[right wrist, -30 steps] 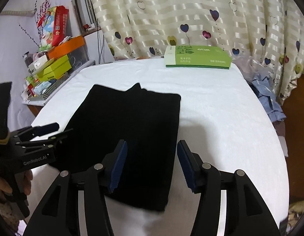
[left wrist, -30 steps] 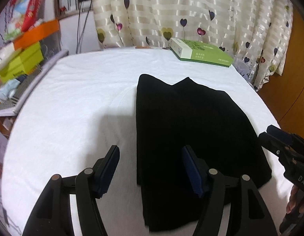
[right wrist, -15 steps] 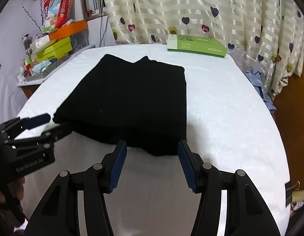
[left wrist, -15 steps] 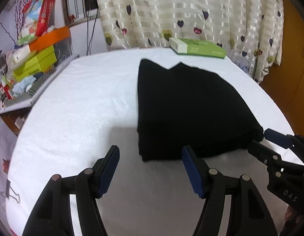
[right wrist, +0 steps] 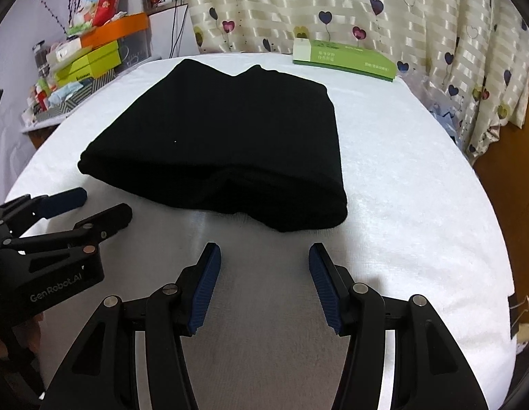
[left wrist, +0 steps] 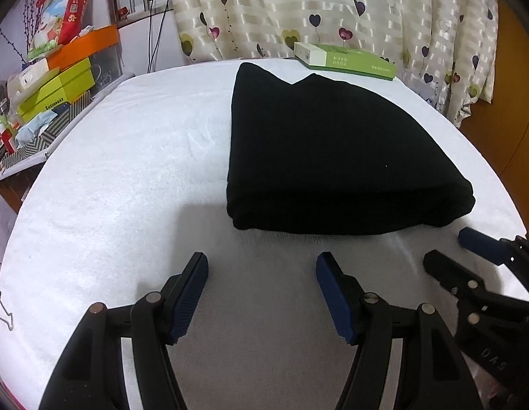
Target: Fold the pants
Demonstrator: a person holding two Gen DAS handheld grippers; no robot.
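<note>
Pants folded, flat on white table. Bare cloth all round. Left gripper and right gripper both spread, empty, near the fold edge.

The folded black pants lie on the white-covered table. The right claw hovers near their front edge, jaws apart and empty. The left claw is at left, also empty. A green box sits beyond.

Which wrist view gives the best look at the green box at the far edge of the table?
The right wrist view: the green box sits nearly centred, its long side and white end both showing. The left wrist view also shows the box, but more foreshortened and turned away.
</note>
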